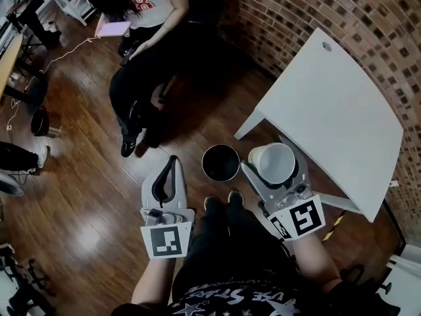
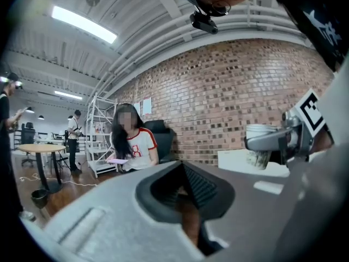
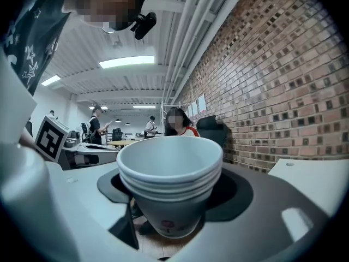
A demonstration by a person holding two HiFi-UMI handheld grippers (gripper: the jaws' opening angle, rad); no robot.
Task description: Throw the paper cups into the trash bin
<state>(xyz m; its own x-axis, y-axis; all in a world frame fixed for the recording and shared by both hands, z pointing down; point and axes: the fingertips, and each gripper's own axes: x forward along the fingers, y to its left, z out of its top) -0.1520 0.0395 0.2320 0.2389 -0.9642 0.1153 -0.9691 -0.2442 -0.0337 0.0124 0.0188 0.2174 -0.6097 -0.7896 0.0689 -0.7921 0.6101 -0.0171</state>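
A stack of white paper cups (image 1: 275, 164) stands upright between the jaws of my right gripper (image 1: 270, 157), which is shut on it. The same cups (image 3: 169, 171) fill the right gripper view, with the right gripper (image 3: 169, 182) closed round them below the rims. A round black trash bin (image 1: 206, 170) stands on the wooden floor just left of the cups, between my two grippers. My left gripper (image 1: 173, 160) hangs left of the bin, its tips together and nothing in it. In the left gripper view the left gripper (image 2: 184, 168) is shut and the cups (image 2: 259, 141) show at the right.
A white table (image 1: 329, 110) stands at the right against a brick wall (image 1: 368, 18). A seated person (image 1: 141, 58) holding a pink sheet is across the floor, beyond the bin. My own shoes (image 1: 223, 200) are just behind the bin. Cables and chair bases lie at the far left.
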